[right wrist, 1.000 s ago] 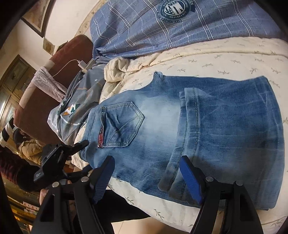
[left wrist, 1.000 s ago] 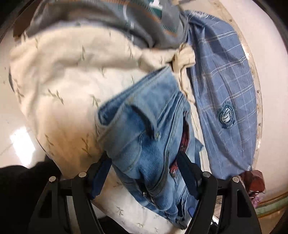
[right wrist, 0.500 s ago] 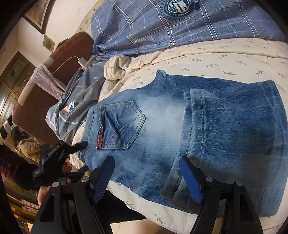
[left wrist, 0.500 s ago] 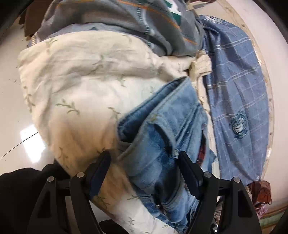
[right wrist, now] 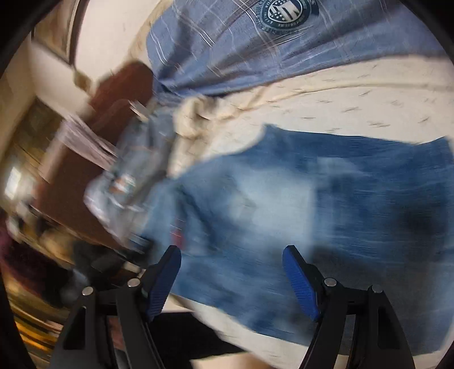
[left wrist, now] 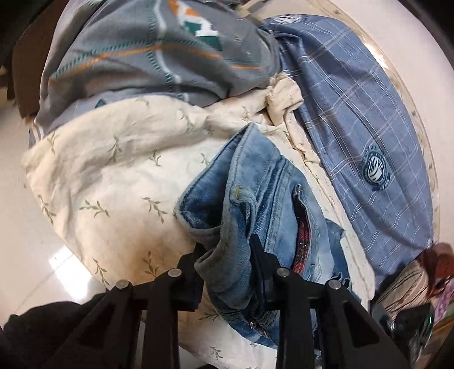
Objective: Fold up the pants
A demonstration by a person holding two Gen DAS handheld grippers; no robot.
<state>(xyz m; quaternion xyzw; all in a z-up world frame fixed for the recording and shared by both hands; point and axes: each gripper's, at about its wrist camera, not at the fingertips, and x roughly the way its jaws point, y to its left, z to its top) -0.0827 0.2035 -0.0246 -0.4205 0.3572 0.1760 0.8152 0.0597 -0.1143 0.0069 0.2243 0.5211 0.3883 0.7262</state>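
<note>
Jaws of the left gripper (left wrist: 227,255) are closing on the jeans (left wrist: 255,204) waistband at the frame's bottom middle. Right gripper (right wrist: 231,276) jaws gape, empty, above the jeans. Squeeze tight, then lift slowly.

Left tool (left wrist: 227,255): black arms, silver screws. Right tool (right wrist: 231,279): black arms, silver screws, ribbed blue pads (right wrist: 300,283).

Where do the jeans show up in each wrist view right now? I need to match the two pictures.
Left wrist: the jeans run from centre to bottom, waistband bunched between the closing jaws of the left gripper.
Right wrist: the jeans, blurred, lie flat across centre and right, above the open right gripper.
Shared landmark: the blue plaid shirt's round badge.
</note>
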